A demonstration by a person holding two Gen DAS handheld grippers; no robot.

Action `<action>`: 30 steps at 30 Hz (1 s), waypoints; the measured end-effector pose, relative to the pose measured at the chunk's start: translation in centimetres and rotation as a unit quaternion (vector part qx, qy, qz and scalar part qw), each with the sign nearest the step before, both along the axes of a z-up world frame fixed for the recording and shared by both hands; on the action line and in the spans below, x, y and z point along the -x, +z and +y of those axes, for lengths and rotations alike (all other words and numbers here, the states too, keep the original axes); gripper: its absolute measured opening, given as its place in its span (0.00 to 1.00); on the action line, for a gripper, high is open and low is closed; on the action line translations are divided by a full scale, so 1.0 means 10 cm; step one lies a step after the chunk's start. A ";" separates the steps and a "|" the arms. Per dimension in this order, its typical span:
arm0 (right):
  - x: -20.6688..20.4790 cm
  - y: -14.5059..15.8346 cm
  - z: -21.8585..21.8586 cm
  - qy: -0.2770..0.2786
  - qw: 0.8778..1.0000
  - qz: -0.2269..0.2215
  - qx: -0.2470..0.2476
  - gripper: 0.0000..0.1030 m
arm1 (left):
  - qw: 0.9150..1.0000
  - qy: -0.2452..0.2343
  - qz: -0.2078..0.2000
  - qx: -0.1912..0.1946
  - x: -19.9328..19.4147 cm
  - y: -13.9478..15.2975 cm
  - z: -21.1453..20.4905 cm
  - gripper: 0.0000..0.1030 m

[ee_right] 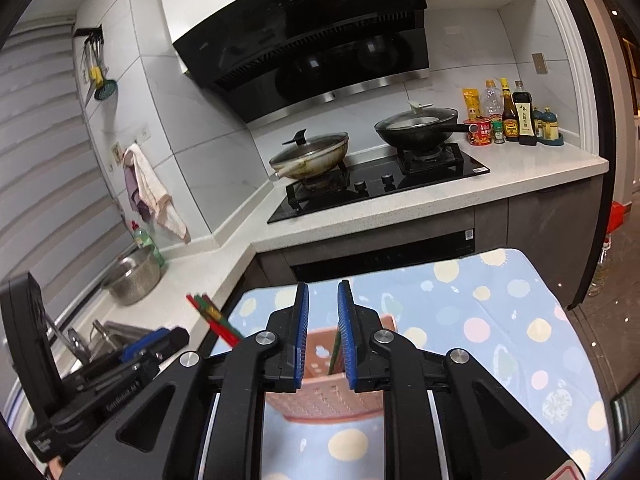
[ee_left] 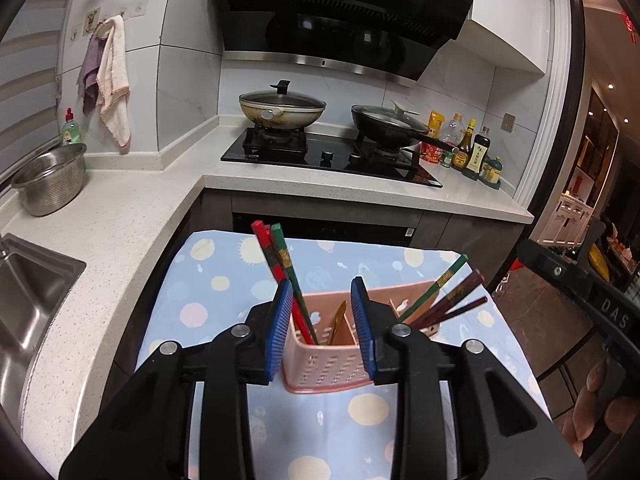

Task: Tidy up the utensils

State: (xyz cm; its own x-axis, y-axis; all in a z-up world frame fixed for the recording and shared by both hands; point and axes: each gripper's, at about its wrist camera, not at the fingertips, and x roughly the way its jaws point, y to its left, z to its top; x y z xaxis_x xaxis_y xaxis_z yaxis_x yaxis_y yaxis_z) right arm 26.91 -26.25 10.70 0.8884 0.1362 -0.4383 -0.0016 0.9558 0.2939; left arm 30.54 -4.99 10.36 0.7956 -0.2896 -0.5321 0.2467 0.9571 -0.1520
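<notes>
From my left claw (ee_left: 322, 292) I see the blue pads standing apart with nothing pressed between them; the red and green chopsticks (ee_left: 280, 264) lean just inside its left pad, standing in the left compartment of the pink utensil basket (ee_left: 324, 364) that sits directly ahead, between the fingers. A gold utensil (ee_left: 339, 318) stands in the middle compartment, and more chopsticks (ee_left: 444, 300) fan out beyond the right pad. My right claw (ee_right: 323, 308) is open only a narrow gap, gripping nothing, with a green chopstick (ee_right: 335, 350) visible low in that gap and the same basket behind it. The basket rests on a counter draped in a blue dotted cloth (ee_right: 500, 320). Left of both claws runs the white kitchen worktop (ee_left: 120, 216) with a steel colander (ee_left: 50, 184); ahead is the hob (ee_left: 332, 156). The cloth is bare right of the right claw.
</notes>
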 end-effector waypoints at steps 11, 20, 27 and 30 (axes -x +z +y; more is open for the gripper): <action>0.64 -0.25 0.28 0.012 0.997 0.050 0.060 0.29 | 1.000 0.012 0.022 -0.014 0.58 -0.15 0.10 0.45; 1.01 -0.49 0.43 0.007 0.994 0.083 0.069 0.33 | 0.999 0.018 0.036 -0.019 0.97 -0.29 0.14 0.59; 1.19 -0.64 0.47 -0.001 0.992 0.103 0.070 0.33 | 0.998 0.019 0.053 -0.027 1.20 -0.45 0.12 0.67; 1.25 -0.68 0.48 -0.004 0.991 0.108 0.080 0.33 | 0.998 0.021 0.057 -0.034 1.27 -0.50 0.10 0.70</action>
State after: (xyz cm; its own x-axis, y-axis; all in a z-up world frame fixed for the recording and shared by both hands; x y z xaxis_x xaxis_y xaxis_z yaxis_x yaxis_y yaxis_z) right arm 14.40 -21.40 3.87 0.7723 0.0433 -0.6337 0.0525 0.9899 0.1316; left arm 17.86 -3.97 5.38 0.7389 -0.2178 -0.6376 0.1907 0.9752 -0.1121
